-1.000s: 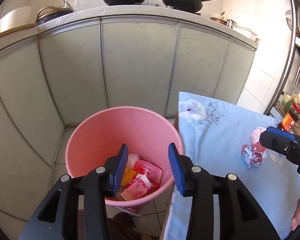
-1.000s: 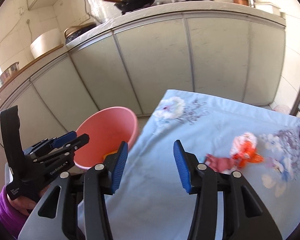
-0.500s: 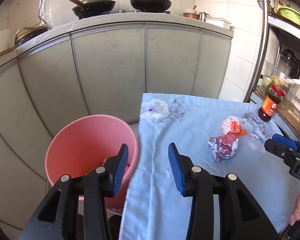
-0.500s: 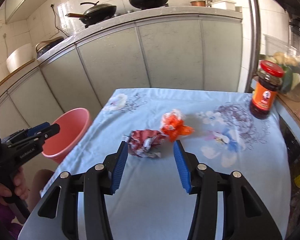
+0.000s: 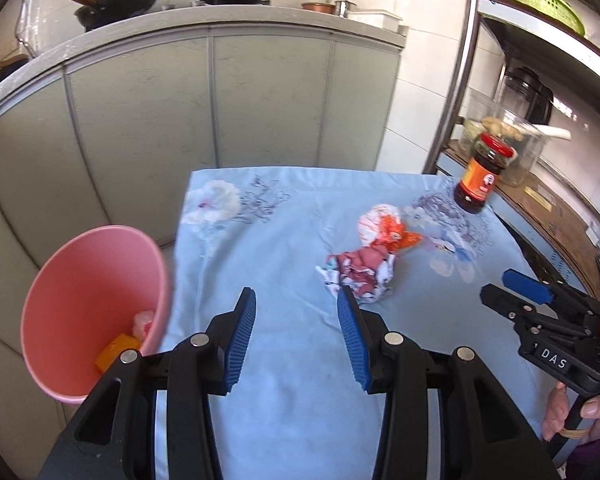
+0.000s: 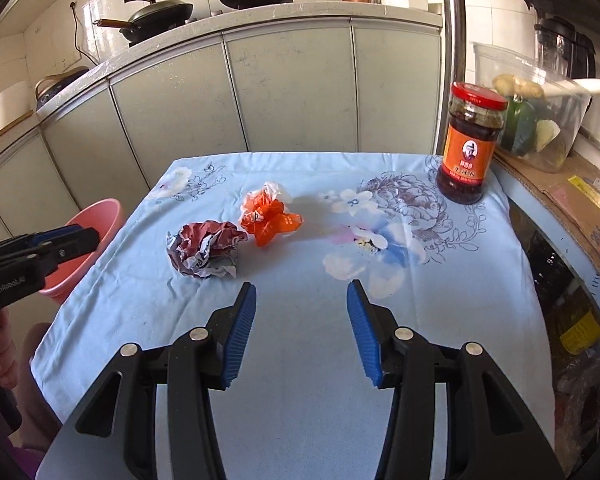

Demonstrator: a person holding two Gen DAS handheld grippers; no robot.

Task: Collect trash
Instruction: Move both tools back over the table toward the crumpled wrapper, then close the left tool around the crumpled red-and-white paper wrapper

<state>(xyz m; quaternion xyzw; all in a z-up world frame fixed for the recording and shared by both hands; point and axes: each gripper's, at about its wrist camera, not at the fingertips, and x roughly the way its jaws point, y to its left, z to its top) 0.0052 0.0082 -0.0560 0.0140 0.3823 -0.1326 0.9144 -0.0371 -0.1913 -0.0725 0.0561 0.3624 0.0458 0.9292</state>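
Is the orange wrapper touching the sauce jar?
Apart. The right wrist view shows bare blue cloth between the orange wrapper and the sauce jar.

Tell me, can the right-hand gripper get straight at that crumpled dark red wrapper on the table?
Probably yes. The right gripper is open and empty, and only bare tablecloth lies between it and the dark red wrapper; the orange wrapper sits just behind.

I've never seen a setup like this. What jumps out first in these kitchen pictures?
Two crumpled wrappers sit mid-table on the pale blue flowered cloth: a dark red and white wad touching an orange one just behind it. A red-lidded sauce jar stands upright at the far right corner, and a pink bucket with some trash inside waits off the table's left edge. Both blue-padded tools, the left gripper and right gripper, have empty, parted jaws.
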